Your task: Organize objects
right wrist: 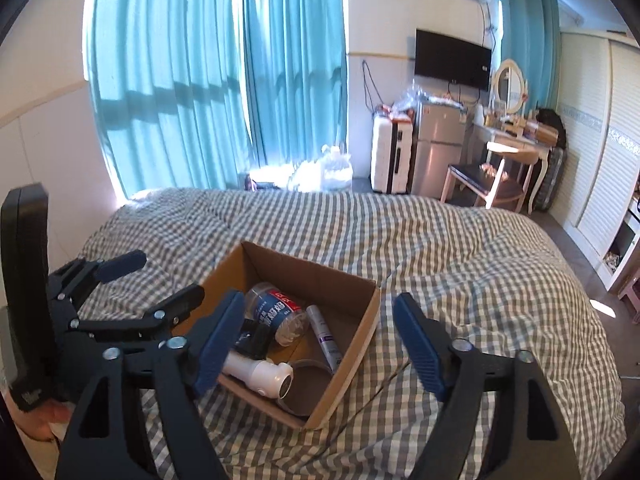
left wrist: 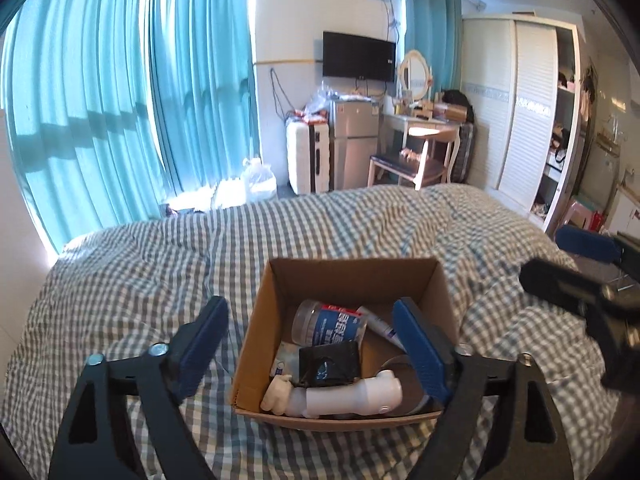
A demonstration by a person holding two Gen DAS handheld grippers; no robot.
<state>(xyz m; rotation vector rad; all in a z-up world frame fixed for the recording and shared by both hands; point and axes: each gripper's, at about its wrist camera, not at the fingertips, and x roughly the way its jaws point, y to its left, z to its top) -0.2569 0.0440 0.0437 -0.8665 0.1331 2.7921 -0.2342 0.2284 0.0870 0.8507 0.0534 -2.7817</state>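
An open cardboard box (left wrist: 352, 276) sits on the checked bed (left wrist: 140, 280); it also shows in the right wrist view (right wrist: 352, 344). Inside lie a clear jar with a blue label (left wrist: 330, 322) (right wrist: 276, 314), a small white tube (left wrist: 378, 326) (right wrist: 326, 338), a black pouch (left wrist: 330, 364), a white hair-dryer-like device (left wrist: 348, 398) (right wrist: 260, 374) and a small white figure (left wrist: 276, 394). My left gripper (left wrist: 310, 352) is open and empty, held above the box's near side. My right gripper (right wrist: 320, 344) is open and empty over the box's right wall.
The right gripper's body (left wrist: 580, 296) shows at the right of the left wrist view; the left gripper (right wrist: 120, 296) shows at the left of the right wrist view. Beyond the bed stand teal curtains (left wrist: 120, 100), a suitcase (left wrist: 306, 158), a small fridge (left wrist: 354, 144), a chair (left wrist: 412, 164) and a wardrobe (left wrist: 520, 100).
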